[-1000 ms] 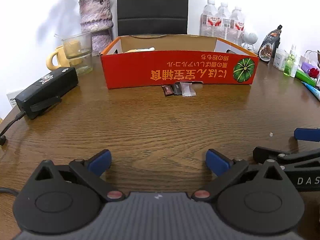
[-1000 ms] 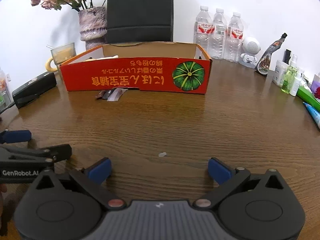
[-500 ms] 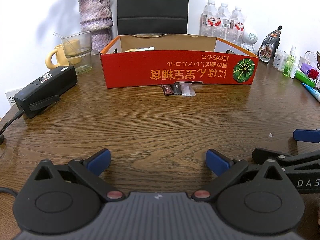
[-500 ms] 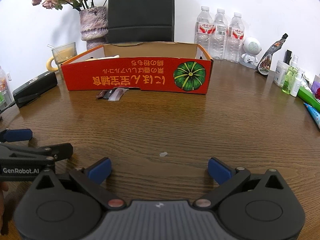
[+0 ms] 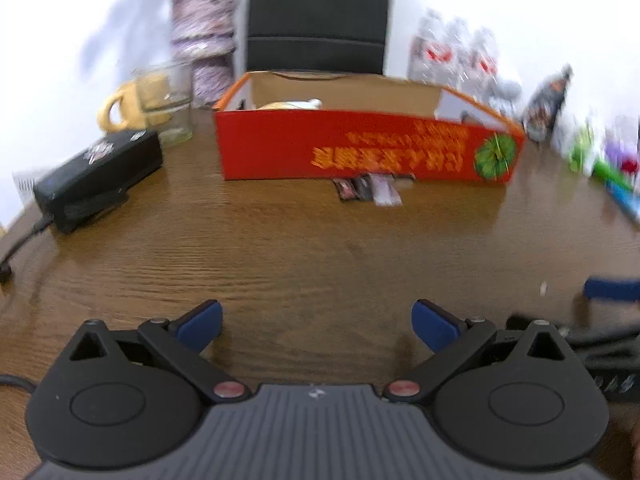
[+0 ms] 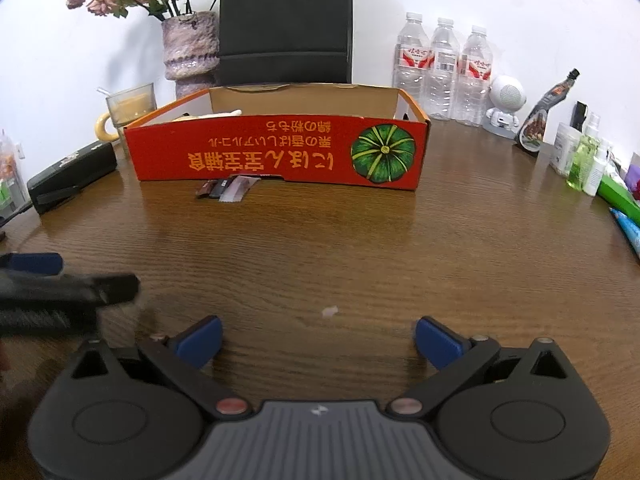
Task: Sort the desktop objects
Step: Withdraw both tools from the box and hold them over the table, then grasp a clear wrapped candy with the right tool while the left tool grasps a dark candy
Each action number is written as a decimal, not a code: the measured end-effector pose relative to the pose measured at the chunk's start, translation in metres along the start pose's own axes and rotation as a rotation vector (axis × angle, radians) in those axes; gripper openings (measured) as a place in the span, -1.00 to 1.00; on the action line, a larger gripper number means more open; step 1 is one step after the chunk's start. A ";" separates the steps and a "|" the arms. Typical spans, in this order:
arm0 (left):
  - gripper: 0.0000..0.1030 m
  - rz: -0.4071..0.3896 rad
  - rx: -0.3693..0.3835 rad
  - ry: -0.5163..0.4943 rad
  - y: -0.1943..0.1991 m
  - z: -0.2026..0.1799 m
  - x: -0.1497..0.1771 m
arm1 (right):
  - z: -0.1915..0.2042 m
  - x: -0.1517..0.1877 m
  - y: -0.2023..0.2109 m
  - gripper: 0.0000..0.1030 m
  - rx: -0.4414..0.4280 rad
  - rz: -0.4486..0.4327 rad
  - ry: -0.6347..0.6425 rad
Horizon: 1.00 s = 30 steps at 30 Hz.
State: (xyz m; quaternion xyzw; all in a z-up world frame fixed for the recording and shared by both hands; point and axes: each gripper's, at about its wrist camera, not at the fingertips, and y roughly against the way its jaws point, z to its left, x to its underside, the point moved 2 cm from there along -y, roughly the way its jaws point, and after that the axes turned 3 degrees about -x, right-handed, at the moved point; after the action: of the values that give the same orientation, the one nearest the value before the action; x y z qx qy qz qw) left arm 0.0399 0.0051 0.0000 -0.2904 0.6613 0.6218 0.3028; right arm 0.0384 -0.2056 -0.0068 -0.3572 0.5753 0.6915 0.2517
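Though wide open, left claw (image 5: 316, 326) & right claw (image 6: 318, 340) hold nothing.

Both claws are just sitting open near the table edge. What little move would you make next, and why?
Probably ease the left gripper forward toward the small packets lying on the table against the red box. Both it and the right gripper are open and empty, and those packets look like the nearest loose items.
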 end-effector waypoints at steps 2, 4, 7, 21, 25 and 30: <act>1.00 -0.019 -0.002 0.044 -0.001 0.013 -0.012 | 0.003 -0.013 -0.006 0.31 -0.027 -0.015 0.007; 0.99 -0.042 -0.034 0.053 -0.005 0.020 -0.027 | 0.006 -0.026 -0.012 0.31 -0.054 -0.031 0.014; 0.88 -0.067 -0.051 0.045 -0.011 0.023 -0.042 | 0.011 -0.045 -0.022 0.23 -0.092 -0.051 0.025; 0.57 -0.083 -0.003 0.058 -0.039 0.030 -0.060 | 0.039 -0.068 -0.107 -0.50 -0.040 0.024 0.011; 0.47 -0.065 0.020 0.024 -0.051 0.016 -0.064 | 0.041 -0.065 -0.106 -0.74 -0.043 0.019 0.039; 0.46 -0.042 0.048 -0.018 -0.065 -0.001 -0.068 | 0.031 -0.061 -0.096 -0.75 -0.036 0.021 0.055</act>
State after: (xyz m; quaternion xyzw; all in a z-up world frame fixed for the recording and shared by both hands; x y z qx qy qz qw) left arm 0.1337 0.0009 0.0097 -0.2912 0.6671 0.6018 0.3286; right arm 0.1432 -0.1512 -0.0155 -0.3744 0.5730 0.6944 0.2221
